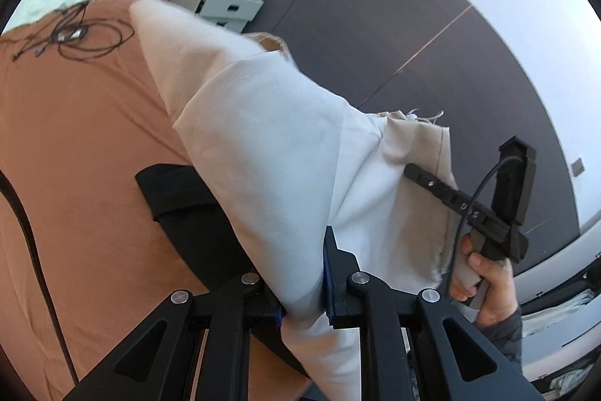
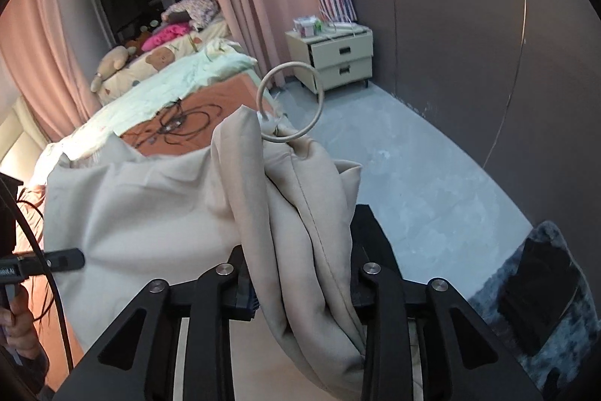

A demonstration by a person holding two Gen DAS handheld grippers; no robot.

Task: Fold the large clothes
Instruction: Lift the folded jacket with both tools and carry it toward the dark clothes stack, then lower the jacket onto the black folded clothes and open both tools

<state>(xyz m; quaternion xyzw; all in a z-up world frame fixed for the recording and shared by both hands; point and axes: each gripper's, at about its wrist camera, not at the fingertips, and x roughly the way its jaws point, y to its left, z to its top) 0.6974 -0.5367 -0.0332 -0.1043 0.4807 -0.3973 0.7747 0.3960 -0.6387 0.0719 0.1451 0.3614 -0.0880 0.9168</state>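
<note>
A large beige cloth [image 1: 263,145] with a round ring [image 2: 289,102] sewn at its top edge is held up above an orange bed sheet [image 1: 75,145]. My left gripper [image 1: 304,292] is shut on one part of the cloth. My right gripper [image 2: 304,273] is shut on a bunched fold of the same cloth [image 2: 300,213], just below the ring. The right gripper also shows in the left wrist view [image 1: 409,171], at the cloth's far side. The cloth hangs stretched between the two grippers.
Black cables [image 2: 180,124] and a pale green blanket [image 2: 157,89] lie on the bed. A black item [image 1: 188,205] lies on the sheet under the cloth. A cream nightstand [image 2: 338,59] stands by the dark wall. A grey fluffy rug [image 2: 541,288] lies on the floor.
</note>
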